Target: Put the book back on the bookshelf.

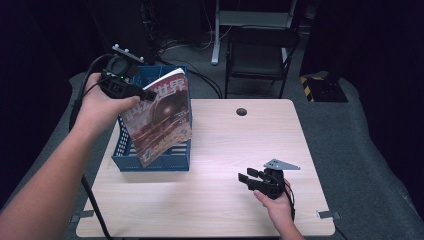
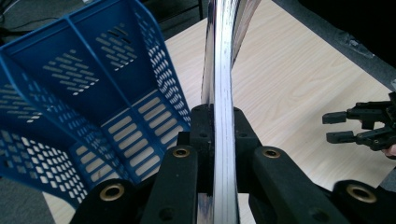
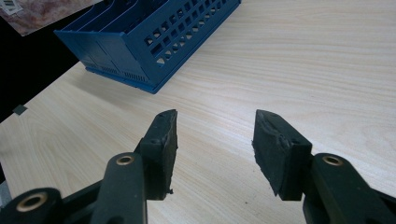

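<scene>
- Magazine [image 1: 162, 117], high view: held up over the blue basket [image 1: 150, 162], tilted, cover w/ red title facing the cam; lower edge hangs above the basket's compartments, not resting in it. Left gripper [image 1: 145, 95] pinches its upper-left edge, at the basket's back-left. Right gripper [image 1: 250, 179] sits low over the table [image 1: 225, 140], well apart to the basket's right, jaws spread, nothing between.
- Left gripper view: magazine [image 2: 223, 70] seen edge-on, clamped tight between both jaws of left gripper [image 2: 219, 126]; basket [image 2: 84, 93] just beside it, its dividers visible. Right gripper [image 2: 343, 127] far side from the basket.
- Right gripper view: right gripper [image 3: 215, 140] spread over bare table [image 3: 303, 60]; basket [image 3: 154, 42] beyond, magazine [image 3: 37, 11] corner above the basket's far end.
</scene>
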{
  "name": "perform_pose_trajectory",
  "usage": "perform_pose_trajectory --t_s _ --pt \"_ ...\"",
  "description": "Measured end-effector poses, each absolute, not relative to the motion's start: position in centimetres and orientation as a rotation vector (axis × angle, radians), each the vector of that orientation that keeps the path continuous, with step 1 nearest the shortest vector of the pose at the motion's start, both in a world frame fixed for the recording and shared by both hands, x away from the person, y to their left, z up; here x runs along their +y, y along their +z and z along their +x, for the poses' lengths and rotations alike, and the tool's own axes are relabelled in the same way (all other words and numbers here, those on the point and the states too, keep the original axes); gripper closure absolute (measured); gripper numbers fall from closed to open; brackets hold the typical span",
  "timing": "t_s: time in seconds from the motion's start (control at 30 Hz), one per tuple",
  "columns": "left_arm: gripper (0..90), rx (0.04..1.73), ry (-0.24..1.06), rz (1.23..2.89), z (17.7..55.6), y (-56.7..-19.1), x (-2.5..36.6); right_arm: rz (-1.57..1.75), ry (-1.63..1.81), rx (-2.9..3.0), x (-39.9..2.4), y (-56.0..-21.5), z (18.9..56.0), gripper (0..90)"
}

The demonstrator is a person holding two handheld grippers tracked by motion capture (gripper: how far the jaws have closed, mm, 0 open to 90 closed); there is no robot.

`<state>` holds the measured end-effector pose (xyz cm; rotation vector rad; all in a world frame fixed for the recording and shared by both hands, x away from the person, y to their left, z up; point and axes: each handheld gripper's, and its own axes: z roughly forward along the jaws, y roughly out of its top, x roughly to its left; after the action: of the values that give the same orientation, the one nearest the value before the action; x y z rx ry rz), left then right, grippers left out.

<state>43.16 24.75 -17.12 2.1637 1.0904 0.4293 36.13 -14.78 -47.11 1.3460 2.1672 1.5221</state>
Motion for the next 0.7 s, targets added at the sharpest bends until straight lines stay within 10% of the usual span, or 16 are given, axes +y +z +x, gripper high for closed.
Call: perform_pose_trajectory --t_s 0.7 --pt "83.7 1.194 0.461 2.137 43.0 -17.0 28.5 1.341 1.522 2.171 -14.7 -47.3 36.2 49.6"
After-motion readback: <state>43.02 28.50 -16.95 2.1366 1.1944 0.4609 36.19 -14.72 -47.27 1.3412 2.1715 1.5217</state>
